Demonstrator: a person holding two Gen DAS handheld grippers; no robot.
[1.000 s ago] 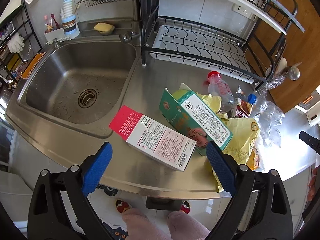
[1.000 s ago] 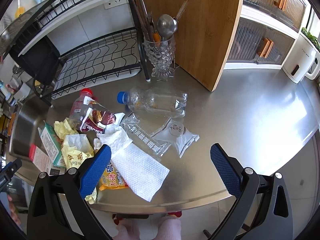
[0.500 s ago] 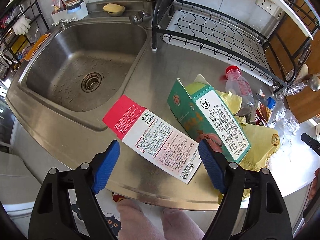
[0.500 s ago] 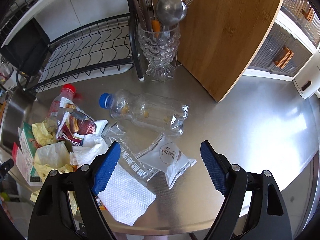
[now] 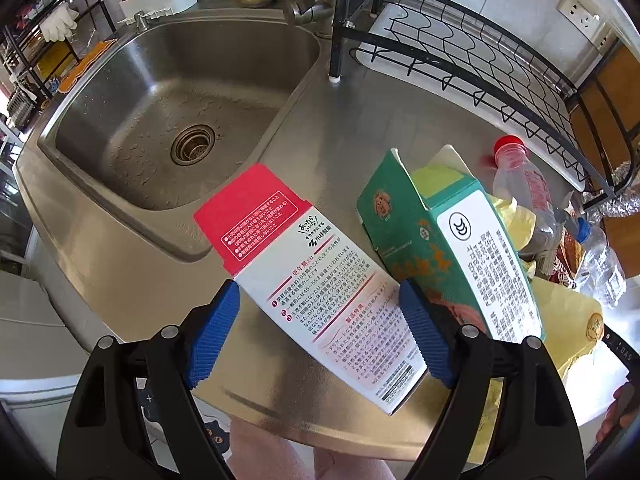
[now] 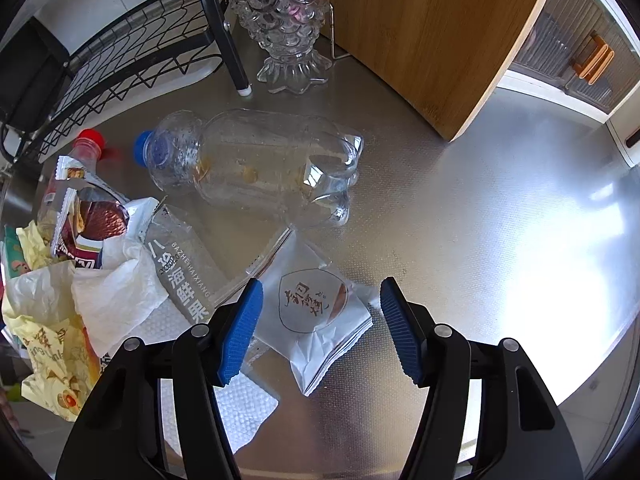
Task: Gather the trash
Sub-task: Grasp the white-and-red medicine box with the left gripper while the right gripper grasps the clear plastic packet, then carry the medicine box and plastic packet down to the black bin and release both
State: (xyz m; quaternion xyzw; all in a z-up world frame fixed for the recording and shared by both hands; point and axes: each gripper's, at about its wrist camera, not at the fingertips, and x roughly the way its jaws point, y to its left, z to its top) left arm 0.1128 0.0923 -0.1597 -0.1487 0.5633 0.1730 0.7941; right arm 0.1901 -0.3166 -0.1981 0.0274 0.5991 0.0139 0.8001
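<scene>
Two grippers have come down over the litter on the steel counter (image 5: 328,120) since a second ago, each now straddling one piece. The left gripper (image 5: 320,320) brackets the red-and-white carton (image 5: 316,280), which lies flat on the counter's near edge, right of the sink (image 5: 168,92) and just left of the green carton (image 5: 448,248). Its jaws have narrowed a little; the blue pads sit at the carton's long edges, but whether they press on it cannot be told, and the carton is not lifted. The right gripper (image 6: 320,320) straddles the small white sachet (image 6: 316,312), which lies flat, near of the blue-capped clear bottle (image 6: 256,168) and right of the paper towel (image 6: 120,288). Its jaws have just been closing, yet clear gaps remain on both sides. Judgement: both pickups are lined up, neither secured; everything is still uncollected.
</scene>
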